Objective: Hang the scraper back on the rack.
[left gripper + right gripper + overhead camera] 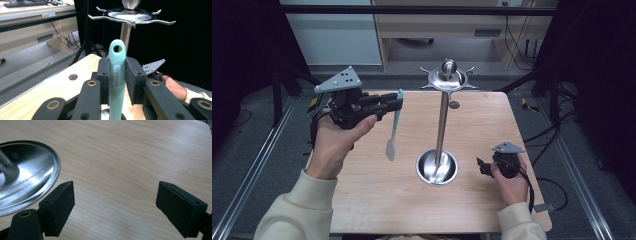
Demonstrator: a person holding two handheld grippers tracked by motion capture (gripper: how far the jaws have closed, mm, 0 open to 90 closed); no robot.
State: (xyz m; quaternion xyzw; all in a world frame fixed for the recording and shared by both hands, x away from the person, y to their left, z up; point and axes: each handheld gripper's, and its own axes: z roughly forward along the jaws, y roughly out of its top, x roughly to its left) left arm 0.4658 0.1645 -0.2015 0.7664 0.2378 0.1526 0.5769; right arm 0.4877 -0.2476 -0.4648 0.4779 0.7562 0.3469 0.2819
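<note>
One teal spatula (394, 127) is clamped in the left gripper (398, 104), unhung at nine o'clock of the hook stand (445, 80), while the right gripper (480, 166) rests wide open.

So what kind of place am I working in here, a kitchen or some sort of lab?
Most likely a lab or office test cell, not a kitchen: a bare wooden table framed by black curtains, office desks with trailing cables behind, and grey carpet on the floor.

You have one teal spatula (394, 127) and one steel hanging rack (442, 120) on one tabletop (377, 195). You hold two hand-held grippers: the left hand-held gripper (398, 104) and the right hand-held gripper (480, 166).
</note>
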